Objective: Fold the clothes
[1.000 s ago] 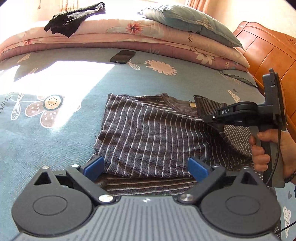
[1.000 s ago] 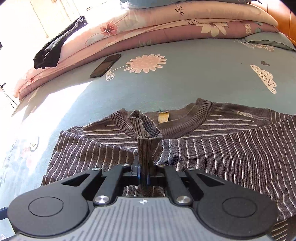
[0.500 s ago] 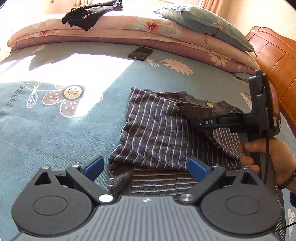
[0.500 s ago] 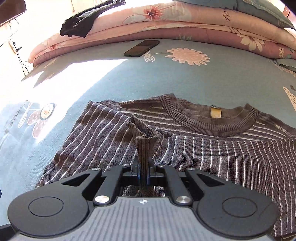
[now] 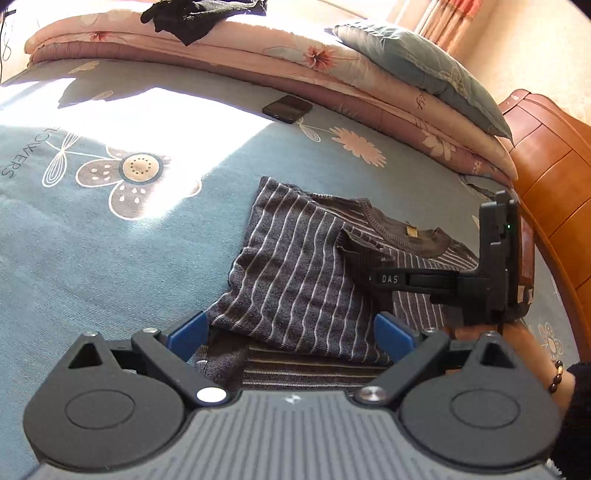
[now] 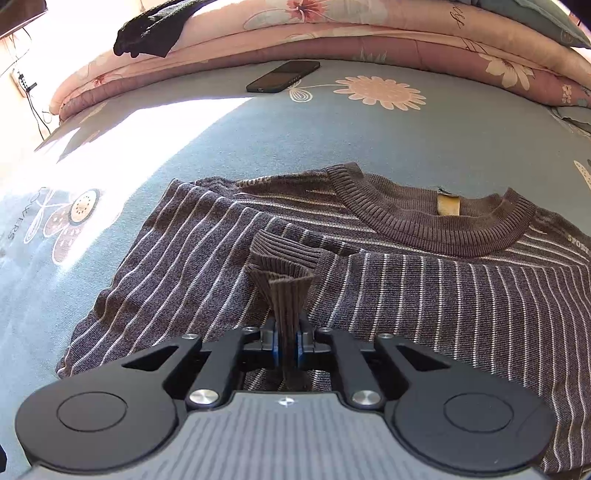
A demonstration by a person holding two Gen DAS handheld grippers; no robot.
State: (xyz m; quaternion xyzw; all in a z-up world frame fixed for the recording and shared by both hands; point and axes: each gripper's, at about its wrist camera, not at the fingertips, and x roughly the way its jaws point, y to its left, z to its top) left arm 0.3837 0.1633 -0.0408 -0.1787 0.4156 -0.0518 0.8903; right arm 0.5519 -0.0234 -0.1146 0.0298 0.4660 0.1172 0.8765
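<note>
Letting the sleeve cuff go on the folded sweater

My right gripper (image 6: pixel 287 349) is opening, the ribbed cuff (image 6: pixel 286 291) between its pads but slackening, because the sleeve now lies across the striped sweater (image 6: pixel 424 295) where I want it. My left gripper (image 5: pixel 291 332) stands wide and empty over the sweater's near hem, ready for the next fold. The sweater lies mid-bed (image 5: pixel 110 258), toward the wooden headboard (image 5: pixel 554 177) side, well short of the phone (image 5: pixel 287 108) by the quilts.

A black phone (image 5: pixel 287 108) lies on the blue flowered bedsheet (image 5: pixel 110 236), near folded pink quilts (image 5: pixel 280 70). A dark garment (image 5: pixel 192 18) and a grey-blue pillow (image 5: pixel 417 70) rest on the quilts. A wooden headboard (image 5: pixel 554 177) stands at right.
</note>
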